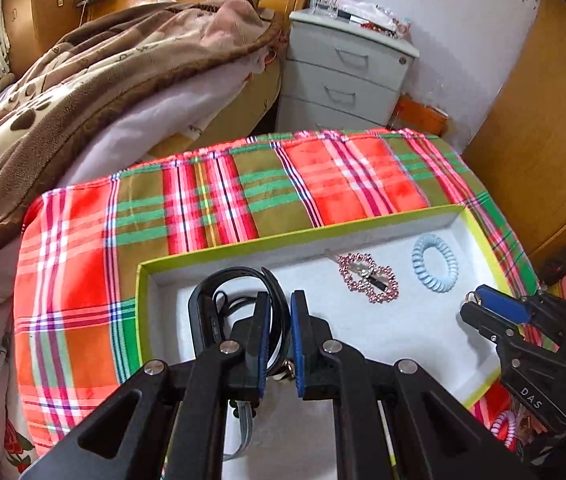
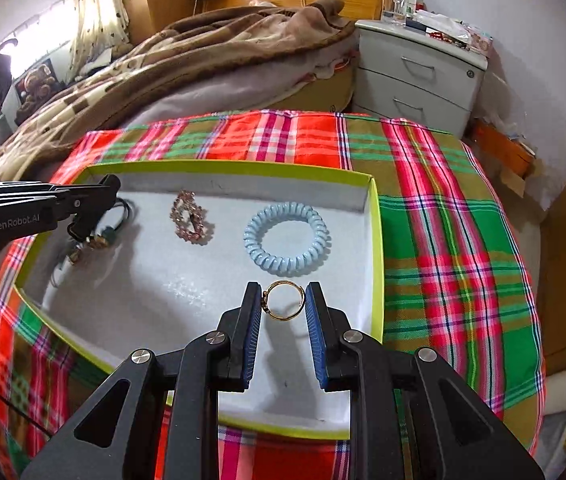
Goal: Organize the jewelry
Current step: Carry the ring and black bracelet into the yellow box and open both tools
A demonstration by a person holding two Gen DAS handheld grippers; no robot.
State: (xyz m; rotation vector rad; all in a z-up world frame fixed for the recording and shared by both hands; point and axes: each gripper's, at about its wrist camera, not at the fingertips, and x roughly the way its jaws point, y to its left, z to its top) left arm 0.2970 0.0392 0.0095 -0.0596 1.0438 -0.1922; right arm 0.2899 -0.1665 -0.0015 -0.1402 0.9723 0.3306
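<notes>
My right claw point(image 2: 284, 301) pinches the ring point(image 2: 284, 299); I'd lower it near the box point(image 2: 375, 240) floor, then part; left claw point(image 1: 281, 312) grips the band point(image 1: 243, 280)

Left tongs point(image 1: 281, 308) black with blue ribbed pads; silver screws; right tongs point(image 2: 283, 300) alike (white "GenRobot.AI" lettering).

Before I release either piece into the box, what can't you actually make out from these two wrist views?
- Left wrist: the black band's near end, hidden between the left gripper's pads.
- Right wrist: the gold ring's ornament, too small, pressed against a pad.
- Right wrist: small pieces under the left gripper, too small to tell apart.
</notes>
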